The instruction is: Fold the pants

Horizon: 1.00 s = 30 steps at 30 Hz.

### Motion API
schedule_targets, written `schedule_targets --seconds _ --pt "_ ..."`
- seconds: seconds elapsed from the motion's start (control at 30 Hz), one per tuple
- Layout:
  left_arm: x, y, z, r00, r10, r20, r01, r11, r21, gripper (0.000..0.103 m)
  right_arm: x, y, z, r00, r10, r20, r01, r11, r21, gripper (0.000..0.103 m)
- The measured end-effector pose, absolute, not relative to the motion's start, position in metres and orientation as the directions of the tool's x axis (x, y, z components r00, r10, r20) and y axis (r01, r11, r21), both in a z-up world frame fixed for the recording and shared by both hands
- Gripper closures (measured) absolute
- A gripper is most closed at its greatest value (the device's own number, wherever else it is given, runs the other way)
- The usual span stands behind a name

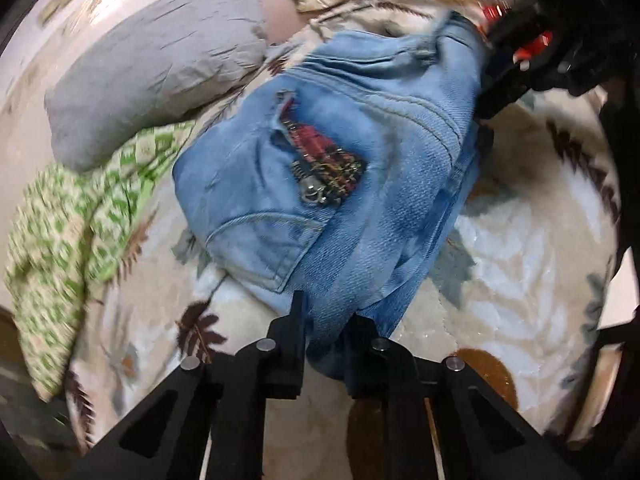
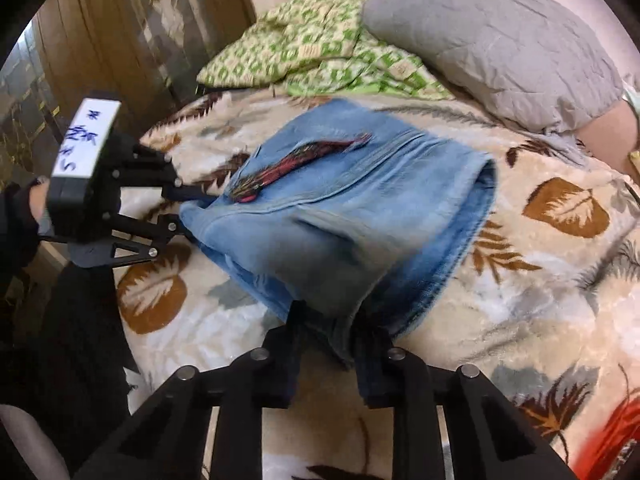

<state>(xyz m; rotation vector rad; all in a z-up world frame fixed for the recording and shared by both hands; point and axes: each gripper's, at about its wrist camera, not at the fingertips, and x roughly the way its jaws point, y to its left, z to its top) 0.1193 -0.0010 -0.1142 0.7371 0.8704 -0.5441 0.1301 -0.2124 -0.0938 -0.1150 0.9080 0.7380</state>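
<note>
Light blue jeans with a red embroidered patch lie folded in a bundle on a leaf-patterned blanket. My left gripper is shut on one edge of the jeans. My right gripper is shut on the opposite edge of the jeans. In the right wrist view the left gripper shows at the left, its fingers clamped on the denim. In the left wrist view the right gripper shows at the top right, holding the far edge. The bundle hangs slightly between both grippers.
A grey pillow and a green-and-cream patterned cloth lie on the bed beyond the jeans. The leaf-patterned blanket covers the bed. A wooden wardrobe stands behind the bed.
</note>
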Motion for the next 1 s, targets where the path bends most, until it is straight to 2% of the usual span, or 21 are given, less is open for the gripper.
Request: schedule_targets --seconds 0.03,0.07,0.1,0.23,0.27,0.3,0.33,0.37,0.4,0.5,0.7,0.8,0.9,1.0 --pt "0.123 0.003 -0.122 0.514 -0.117 -0.850 0.693 0.640 0.332 0.091 0.132 -0.216 -0.097 0.395 0.526 -0.754 -0.611 0.763 0.212 0.081" --pt "0.124 0.003 -0.133 0.508 -0.084 -0.857 0.696 0.626 0.352 0.091 0.135 -0.217 -0.104 0.385 0.510 -0.769 -0.596 0.774 0.215 0.086" --pt "0.122 0.003 -0.138 0.524 -0.083 -0.848 0.698 0.612 0.371 0.091 0.138 -0.216 -0.117 0.381 0.478 -0.791 -0.581 0.790 0.197 0.086" --pt "0.117 0.002 -0.132 0.538 -0.091 -0.838 0.665 0.657 0.355 0.091 0.144 -0.221 -0.120 0.388 0.506 -0.770 -0.539 0.802 0.256 0.085" --pt "0.113 0.002 -0.130 0.545 -0.094 -0.833 0.669 0.648 0.364 0.084 0.141 -0.222 -0.118 0.388 0.510 -0.767 -0.548 0.797 0.253 0.075" --pt "0.110 -0.001 -0.127 0.552 -0.100 -0.828 0.674 0.637 0.373 0.065 0.138 -0.222 -0.115 0.384 0.514 -0.767 -0.553 0.794 0.255 0.059" --pt "0.104 -0.003 -0.119 0.550 -0.107 -0.828 0.680 0.633 0.370 0.051 0.134 -0.224 -0.111 0.372 0.512 -0.775 -0.550 0.794 0.260 0.047" --pt "0.099 -0.002 -0.112 0.553 -0.120 -0.824 0.681 0.636 0.364 0.026 0.133 -0.226 -0.109 0.368 0.504 -0.781 -0.542 0.799 0.259 0.024" --pt "0.091 -0.002 -0.101 0.572 -0.150 -0.807 0.680 0.636 0.364 0.019 0.127 -0.233 -0.101 0.385 0.505 -0.772 -0.532 0.805 0.262 0.021" --pt "0.089 0.005 -0.067 0.580 -0.237 -0.779 0.698 0.638 0.326 0.019 0.120 -0.255 -0.083 0.400 0.574 -0.714 -0.541 0.777 0.322 0.021" --pt "0.161 0.023 -0.028 0.590 -0.229 -0.774 0.579 0.788 0.208 0.019 0.165 -0.295 -0.068 0.427 0.661 -0.618 -0.389 0.751 0.534 0.021" --pt "0.222 0.032 -0.031 0.547 -0.224 -0.807 0.522 0.844 0.120 0.019 0.198 -0.298 -0.074 0.395 0.710 -0.583 -0.300 0.699 0.649 0.022" --pt "0.265 0.036 -0.045 0.488 -0.229 -0.842 0.519 0.852 0.069 0.019 0.228 -0.287 -0.083 0.349 0.737 -0.579 -0.246 0.668 0.702 0.022" --pt "0.295 0.036 -0.060 0.415 -0.285 -0.864 0.521 0.853 -0.031 0.019 0.252 -0.273 -0.099 0.295 0.757 -0.583 -0.193 0.645 0.740 0.022"
